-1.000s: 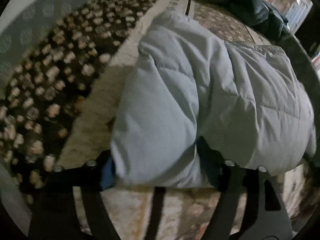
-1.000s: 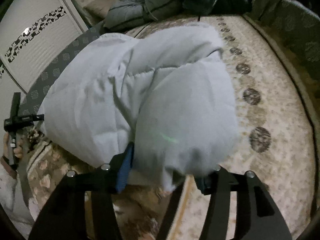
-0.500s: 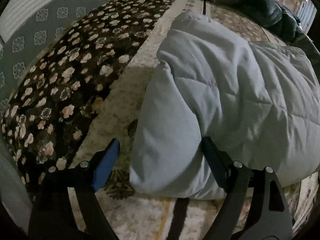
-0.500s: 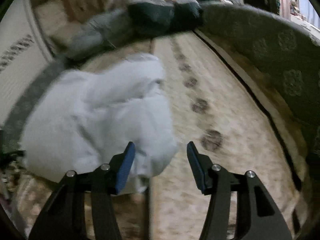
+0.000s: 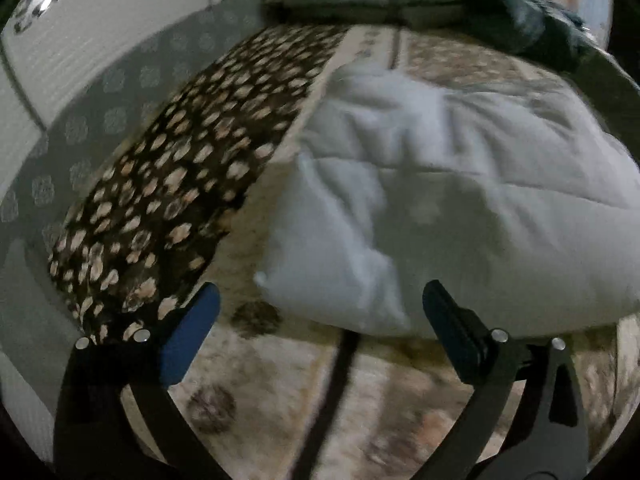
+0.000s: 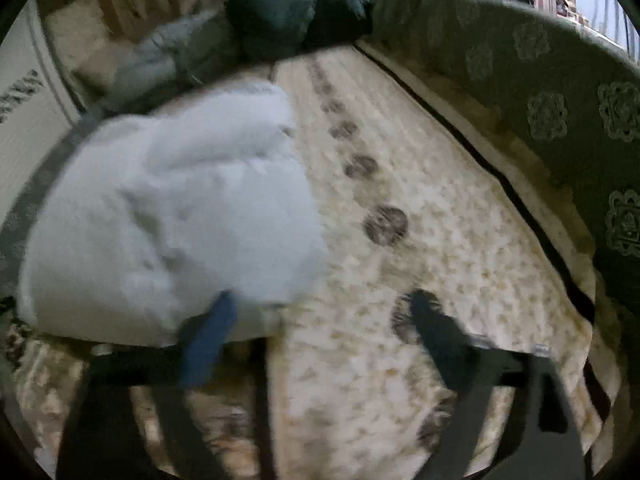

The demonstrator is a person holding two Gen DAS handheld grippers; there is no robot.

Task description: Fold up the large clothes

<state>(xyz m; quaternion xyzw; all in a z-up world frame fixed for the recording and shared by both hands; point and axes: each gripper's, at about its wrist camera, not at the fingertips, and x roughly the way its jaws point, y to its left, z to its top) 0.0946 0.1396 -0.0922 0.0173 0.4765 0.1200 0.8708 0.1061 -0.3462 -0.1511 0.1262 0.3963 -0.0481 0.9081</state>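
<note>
A pale grey-blue quilted puffer jacket (image 5: 460,208) lies folded in a thick bundle on the patterned bed cover. My left gripper (image 5: 320,312) is open and empty, its jaws wide apart just in front of the bundle's near edge. In the right wrist view the same jacket (image 6: 172,220) lies at the left. My right gripper (image 6: 324,320) is open and empty, with its left finger (image 6: 212,332) by the bundle's near right corner and its right finger over bare cover.
A beige patterned bed cover (image 6: 440,240) runs to the right, with a dark floral panel (image 5: 168,184) at the left. Dark and grey jackets (image 5: 500,12) are piled at the far end. A green patterned side wall (image 6: 540,92) borders the right.
Both grippers have let go of the jacket, opened wide and drawn back. The jacket bundle has dropped flat onto the bed cover.
</note>
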